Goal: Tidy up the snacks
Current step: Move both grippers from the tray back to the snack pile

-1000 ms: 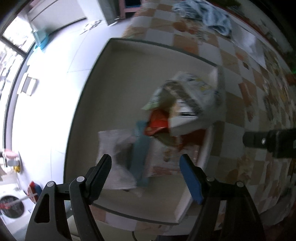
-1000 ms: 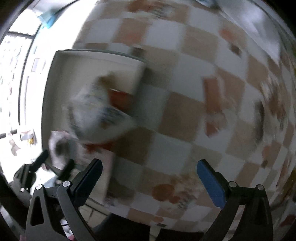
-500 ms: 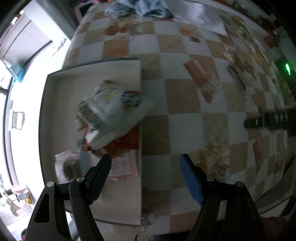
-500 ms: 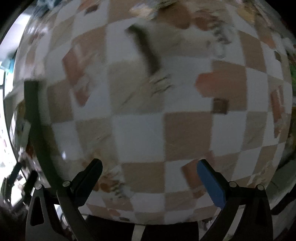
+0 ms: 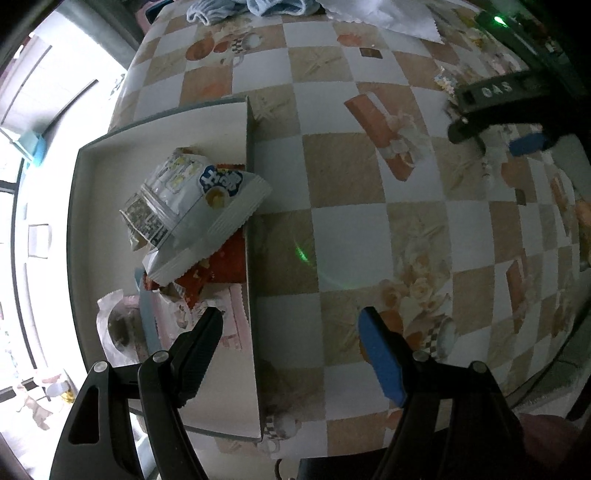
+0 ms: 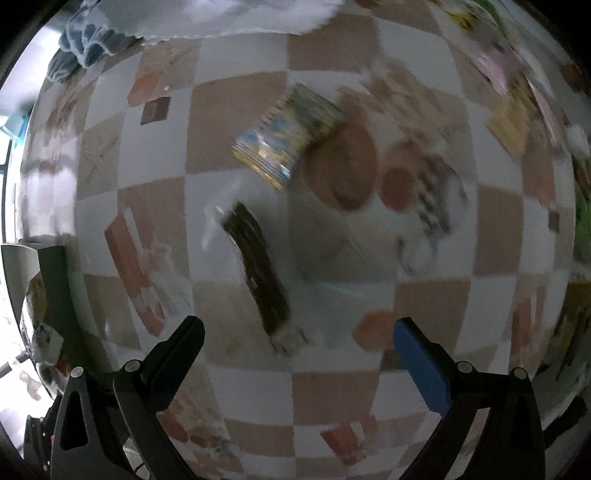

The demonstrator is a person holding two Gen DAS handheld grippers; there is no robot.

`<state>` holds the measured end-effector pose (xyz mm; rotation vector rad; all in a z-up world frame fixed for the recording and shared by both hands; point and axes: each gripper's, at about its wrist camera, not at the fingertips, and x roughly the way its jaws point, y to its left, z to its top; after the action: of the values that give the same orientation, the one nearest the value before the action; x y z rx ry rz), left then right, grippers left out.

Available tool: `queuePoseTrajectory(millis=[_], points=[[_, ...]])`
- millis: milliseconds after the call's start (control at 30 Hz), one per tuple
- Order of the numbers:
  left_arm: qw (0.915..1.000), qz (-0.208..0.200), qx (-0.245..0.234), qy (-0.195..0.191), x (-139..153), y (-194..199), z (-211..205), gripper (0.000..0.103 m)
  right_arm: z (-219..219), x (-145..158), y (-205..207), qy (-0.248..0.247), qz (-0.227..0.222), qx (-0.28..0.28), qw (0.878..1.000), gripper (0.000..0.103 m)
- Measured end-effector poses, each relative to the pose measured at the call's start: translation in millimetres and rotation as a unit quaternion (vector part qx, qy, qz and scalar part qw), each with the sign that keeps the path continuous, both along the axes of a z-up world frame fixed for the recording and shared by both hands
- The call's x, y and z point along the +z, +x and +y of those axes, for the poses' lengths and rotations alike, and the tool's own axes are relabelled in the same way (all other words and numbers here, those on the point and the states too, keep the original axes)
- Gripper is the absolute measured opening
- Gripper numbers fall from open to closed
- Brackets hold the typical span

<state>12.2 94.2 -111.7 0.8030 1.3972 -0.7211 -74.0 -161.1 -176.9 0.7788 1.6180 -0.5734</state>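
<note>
A white box (image 5: 229, 122) sits on the checkered table at the left. It holds a pile of snack packets: a white and blue bag (image 5: 195, 203) on top, a red packet (image 5: 221, 266) under it, pink and white ones (image 5: 173, 317) below. My left gripper (image 5: 291, 343) is open and empty above the box's right wall. My right gripper (image 6: 299, 343) is open and empty over the table. A dark snack bar in clear wrap (image 6: 258, 266) lies just ahead of it, with a yellow and blue packet (image 6: 288, 136) farther on. The right gripper (image 5: 495, 136) shows at the left wrist view's upper right.
A blue towel (image 5: 251, 7) and a white cloth (image 5: 399, 18) lie at the far table edge. More packets (image 6: 513, 122) lie blurred at the right. The box corner (image 6: 48, 280) shows at the right wrist view's left edge. The floor lies beyond the box.
Both grippers have swung right, away from the box. The right wrist view has left the box and now faces the dark bar and yellow packet on the table. Both jaws stay open.
</note>
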Motion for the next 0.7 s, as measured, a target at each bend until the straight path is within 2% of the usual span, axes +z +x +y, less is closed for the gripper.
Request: queuePoseTrajectory(millis=[167,300,533,700], points=[[1.0000,-0.003,0.002,0.006,1.3,-0.3,-3.8,0.079,0.1,-16.6,34.4,-0.006,0.011,0.024,1.000,0.103],[1.0000,-0.003,0.001,0.002,4.3,0.4,-13.6,0.079,-5.8,-17.7,37.0,-0.017,0.010,0.014,1.000,0.103],[0.9997,-0.003,-0.021,-0.015,9.3,-7.7,-53.3,0.079,-49.8,-17.2,-26.9,-0.005,0.018,-0.099,0.995,0.103],[0.9987,0.020,-0.015,-0.045,16.7,-12.6,-94.0,0.079,-65.7,-17.3,-74.0,0.004,0.021,-0.149,0.989,0.103]])
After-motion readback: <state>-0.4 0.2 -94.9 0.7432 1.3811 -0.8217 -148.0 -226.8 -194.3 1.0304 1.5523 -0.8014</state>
